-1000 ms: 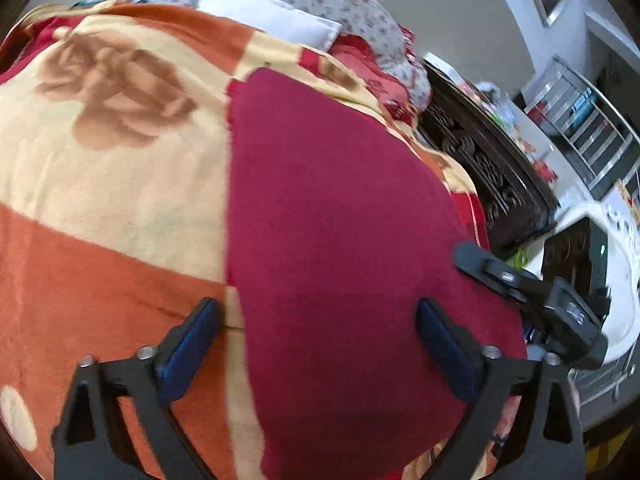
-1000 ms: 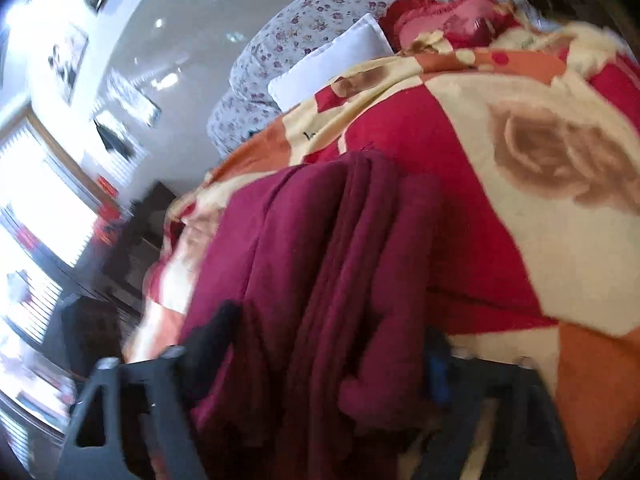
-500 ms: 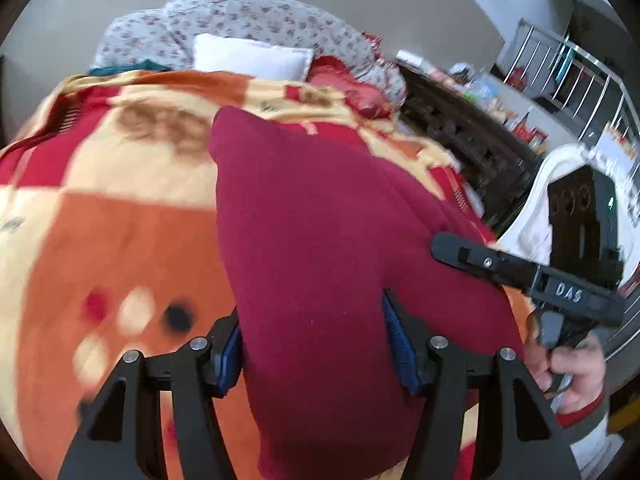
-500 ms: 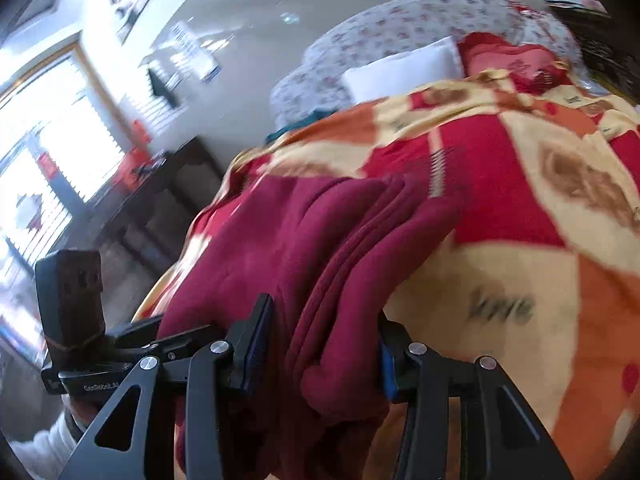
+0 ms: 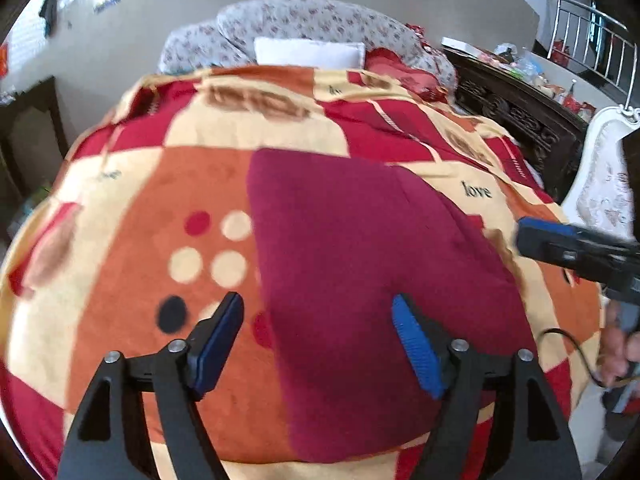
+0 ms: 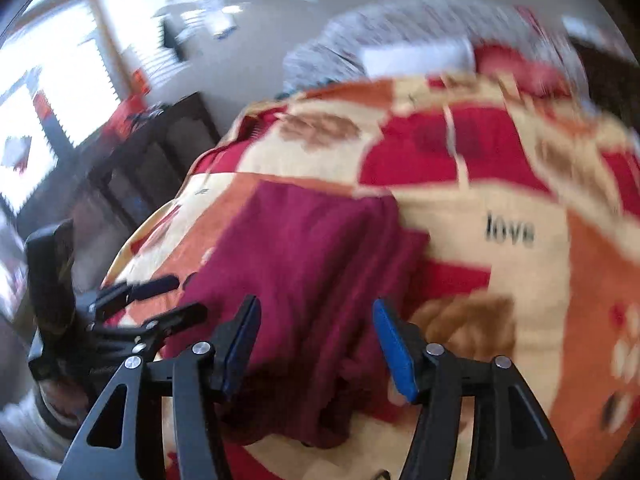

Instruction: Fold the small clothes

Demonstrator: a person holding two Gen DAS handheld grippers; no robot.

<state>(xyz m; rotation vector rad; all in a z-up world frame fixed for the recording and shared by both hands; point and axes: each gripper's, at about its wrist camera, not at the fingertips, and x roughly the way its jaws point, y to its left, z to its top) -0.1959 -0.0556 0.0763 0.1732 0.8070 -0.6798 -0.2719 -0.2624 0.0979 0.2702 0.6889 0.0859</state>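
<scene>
A folded dark red garment (image 5: 360,280) lies flat on the patterned blanket (image 5: 140,220). It also shows in the right wrist view (image 6: 304,280), with stacked folds along its right side. My left gripper (image 5: 318,344) is open and empty, its fingers above the garment's near left edge. My right gripper (image 6: 316,344) is open and empty over the garment's near end. The right gripper shows at the right edge of the left wrist view (image 5: 576,252). The left gripper shows at the left of the right wrist view (image 6: 132,300).
The blanket covers a bed with a white pillow (image 5: 310,52) and flowered bedding (image 5: 312,20) at the head. A dark carved cabinet (image 5: 516,108) stands along the right side. A dark bedside table (image 6: 152,160) stands to the left.
Both grippers have opened and let go of the garment. They have pulled back toward me, and the garment now lies flat on the blanket.
</scene>
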